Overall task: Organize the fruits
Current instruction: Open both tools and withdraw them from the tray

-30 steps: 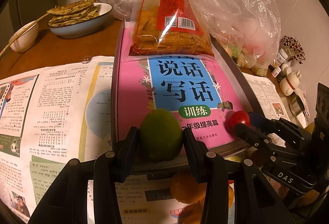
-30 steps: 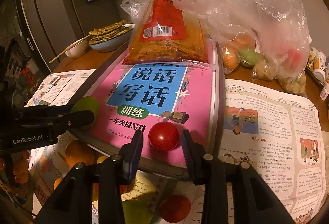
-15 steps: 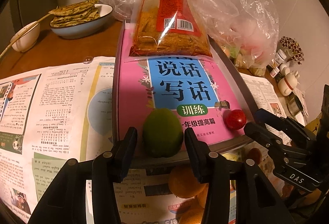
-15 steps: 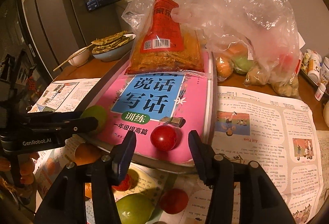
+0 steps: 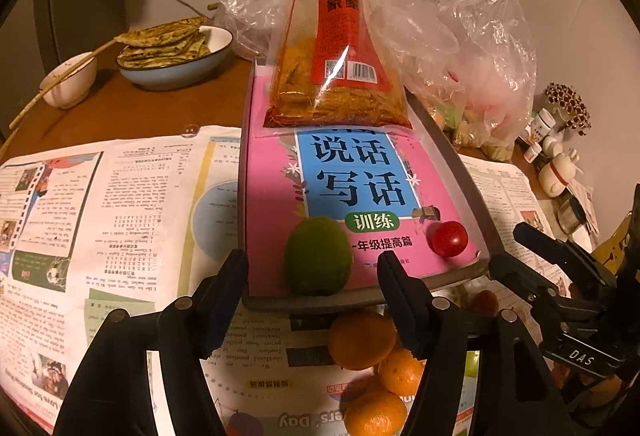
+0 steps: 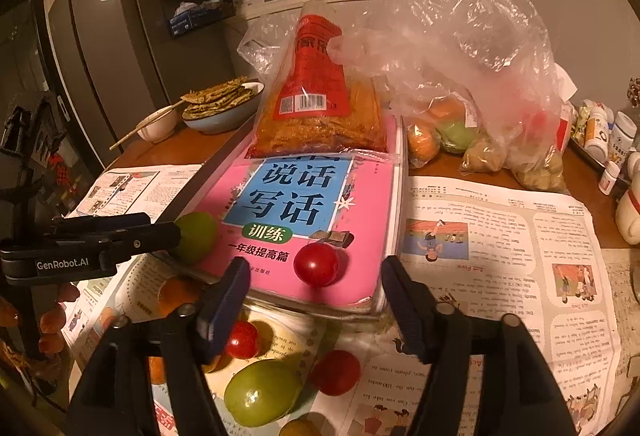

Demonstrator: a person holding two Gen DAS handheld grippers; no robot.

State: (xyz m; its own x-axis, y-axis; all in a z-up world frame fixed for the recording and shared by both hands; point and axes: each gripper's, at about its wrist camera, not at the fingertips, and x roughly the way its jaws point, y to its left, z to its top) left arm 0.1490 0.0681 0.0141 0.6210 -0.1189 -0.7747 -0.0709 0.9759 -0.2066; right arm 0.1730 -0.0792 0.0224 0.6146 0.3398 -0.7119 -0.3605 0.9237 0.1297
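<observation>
A green fruit and a red tomato rest on the near end of a pink book that lies in a grey tray. My left gripper straddles the green fruit; its jaws are opening and the pads stand clear of it. My right gripper straddles the tomato with its jaws opening too, and gaps show on both sides. In front of the tray, loose oranges, a second green fruit and more tomatoes lie on newspaper.
A bag of orange snacks lies on the book's far end. Clear plastic bags holding fruit stand behind and to the right. A bowl of flatbreads and a small bowl with chopsticks sit at the back left. Bottles line the right edge.
Both grippers' jaws have spread, letting go of the green fruit and the tomato, which stay on the book. The right gripper has drawn back and up a little.
</observation>
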